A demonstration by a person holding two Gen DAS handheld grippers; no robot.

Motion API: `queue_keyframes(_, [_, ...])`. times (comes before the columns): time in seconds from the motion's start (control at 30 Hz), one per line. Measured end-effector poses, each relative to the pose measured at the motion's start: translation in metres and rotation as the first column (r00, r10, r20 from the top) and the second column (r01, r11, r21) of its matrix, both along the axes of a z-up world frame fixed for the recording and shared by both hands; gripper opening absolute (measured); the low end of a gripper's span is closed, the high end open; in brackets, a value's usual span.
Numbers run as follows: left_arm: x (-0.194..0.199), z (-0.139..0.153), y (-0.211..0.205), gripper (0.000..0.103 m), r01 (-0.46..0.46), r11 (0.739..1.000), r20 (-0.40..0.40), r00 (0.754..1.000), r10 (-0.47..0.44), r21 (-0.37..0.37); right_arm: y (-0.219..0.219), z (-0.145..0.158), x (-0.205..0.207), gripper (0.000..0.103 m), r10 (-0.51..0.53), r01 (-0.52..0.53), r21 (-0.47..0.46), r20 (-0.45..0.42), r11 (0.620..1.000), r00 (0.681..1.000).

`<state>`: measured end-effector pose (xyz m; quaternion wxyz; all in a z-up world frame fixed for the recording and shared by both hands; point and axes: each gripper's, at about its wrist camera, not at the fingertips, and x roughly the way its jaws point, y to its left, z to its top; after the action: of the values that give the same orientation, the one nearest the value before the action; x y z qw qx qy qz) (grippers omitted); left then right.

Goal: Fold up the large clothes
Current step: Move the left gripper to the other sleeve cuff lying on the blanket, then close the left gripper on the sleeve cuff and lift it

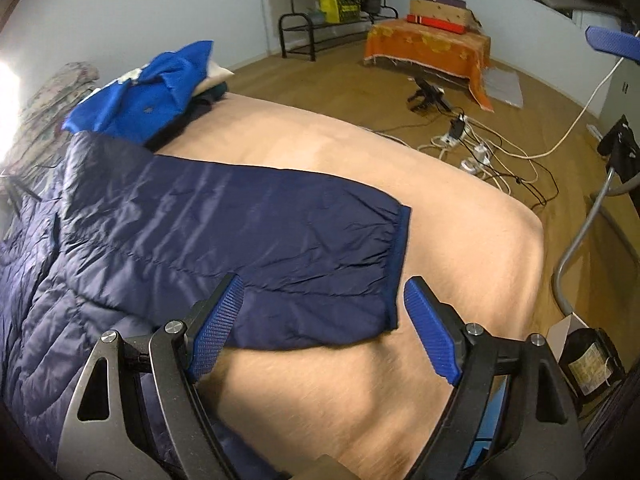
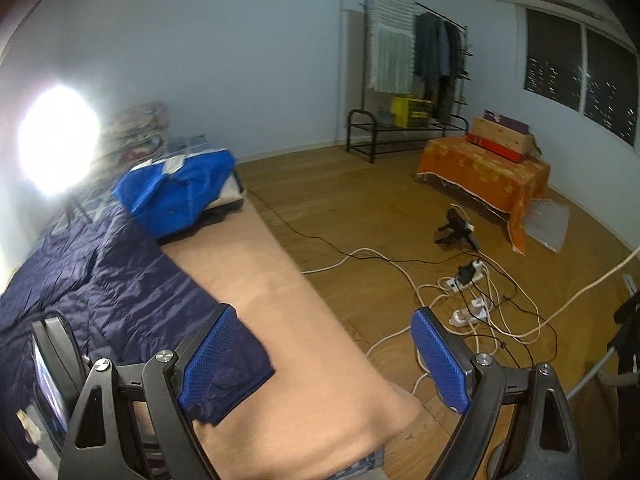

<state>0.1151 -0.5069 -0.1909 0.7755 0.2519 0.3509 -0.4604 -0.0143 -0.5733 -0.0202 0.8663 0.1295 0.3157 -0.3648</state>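
Note:
A navy quilted puffer jacket (image 1: 208, 224) lies spread on a tan-covered bed (image 1: 440, 216). One sleeve stretches out to the right, its cuff (image 1: 396, 264) near the bed's middle. My left gripper (image 1: 324, 300) is open and empty, hovering just above the sleeve's cuff end. My right gripper (image 2: 324, 332) is open and empty, higher up over the bed's near corner; the jacket (image 2: 120, 292) lies to its left, and the sleeve end (image 2: 244, 364) is below its left finger. The left gripper's body shows at the lower left of the right wrist view (image 2: 52, 384).
A bright blue garment (image 1: 148, 88) sits on a pile at the bed's far end, also seen in the right wrist view (image 2: 180, 188). Cables and power strips (image 2: 468, 284) litter the wooden floor. An orange-covered table (image 2: 488, 172), a clothes rack (image 2: 416, 76) and a bright lamp (image 2: 56, 140) stand around.

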Motion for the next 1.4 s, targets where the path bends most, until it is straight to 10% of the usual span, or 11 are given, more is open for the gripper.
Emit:
queue_keyframes(0.67, [-0.009, -0.053, -0.060, 0.086, 0.027, 0.982, 0.001, 1.000, -0.028, 0.187, -0.010, 0.001, 0.004, 0.090, -0.005, 0.004, 0.045, 0.030, 0.999, 1.000])
queue_keyframes(0.77, [-0.004, -0.052, -0.062, 0.071, 0.045, 0.982, -0.052, 0.998, -0.036, 0.184, -0.010, 0.002, 0.006, 0.090, -0.004, 0.002, 0.051, 0.038, 0.999, 0.999])
queue_keyframes(0.93, [-0.017, -0.046, -0.071, 0.016, 0.085, 0.974, -0.010, 0.996, -0.085, 0.209, -0.008, 0.002, 0.009, 0.090, 0.006, -0.009, 0.070, 0.047, 0.997, 0.999])
queue_keyframes(1.4, [0.035, 0.016, -0.019, 0.004, -0.060, 0.998, -0.274, 0.961, 0.048, -0.034, -0.004, 0.008, 0.015, 0.091, 0.027, -0.035, 0.102, 0.079, 0.994, 0.997])
